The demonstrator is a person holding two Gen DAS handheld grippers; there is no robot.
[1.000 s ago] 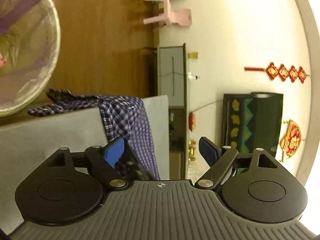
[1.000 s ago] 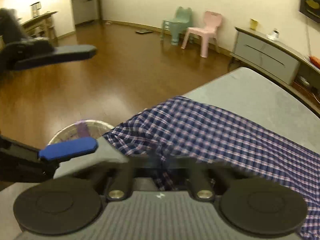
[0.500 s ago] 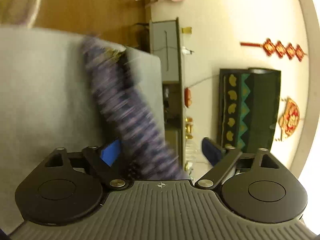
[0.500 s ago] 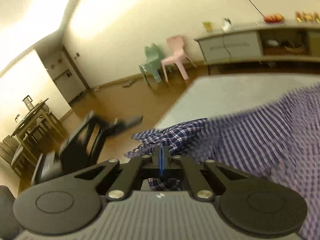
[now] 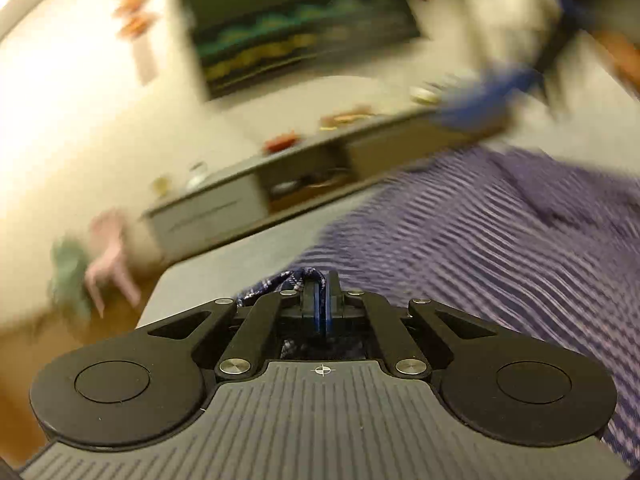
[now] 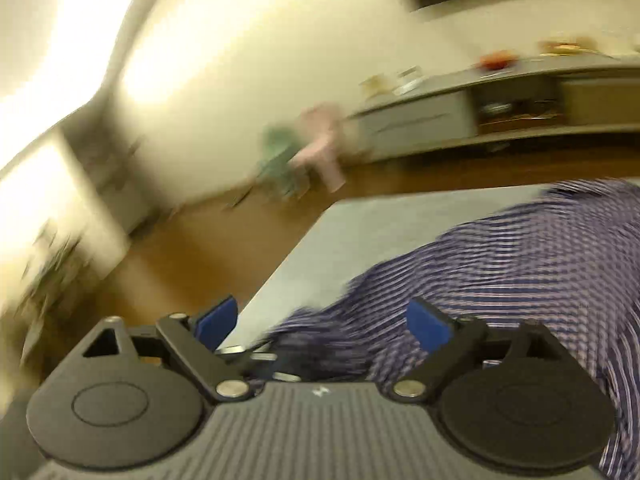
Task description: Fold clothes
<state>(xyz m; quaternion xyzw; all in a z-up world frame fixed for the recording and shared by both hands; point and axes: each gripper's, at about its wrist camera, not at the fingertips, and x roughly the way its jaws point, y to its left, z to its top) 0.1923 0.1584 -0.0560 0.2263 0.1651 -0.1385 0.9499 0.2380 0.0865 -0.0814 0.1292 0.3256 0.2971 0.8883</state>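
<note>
A blue and white plaid shirt (image 5: 500, 248) lies spread over the grey table (image 5: 248, 264), blurred by motion. My left gripper (image 5: 322, 312) is shut, its blue pads pressed together on a bunched edge of the shirt at the table's near corner. In the right wrist view the same shirt (image 6: 520, 264) covers the table (image 6: 360, 232) on the right. My right gripper (image 6: 323, 324) has its jaws opening wide; its blue pads (image 6: 429, 326) stand apart, with a shirt edge lying loose below and between them, not pressed.
A long grey sideboard (image 5: 248, 204) with small items runs along the far wall under a dark wall hanging (image 5: 304, 28). A pink chair (image 6: 320, 148) and a green chair (image 6: 280, 160) stand on the wooden floor (image 6: 192, 256) beyond the table's left edge.
My left gripper went from open beside the shirt to shut on its edge, and its view swung round. My right gripper let go of the shirt and opened, moving up and across.
</note>
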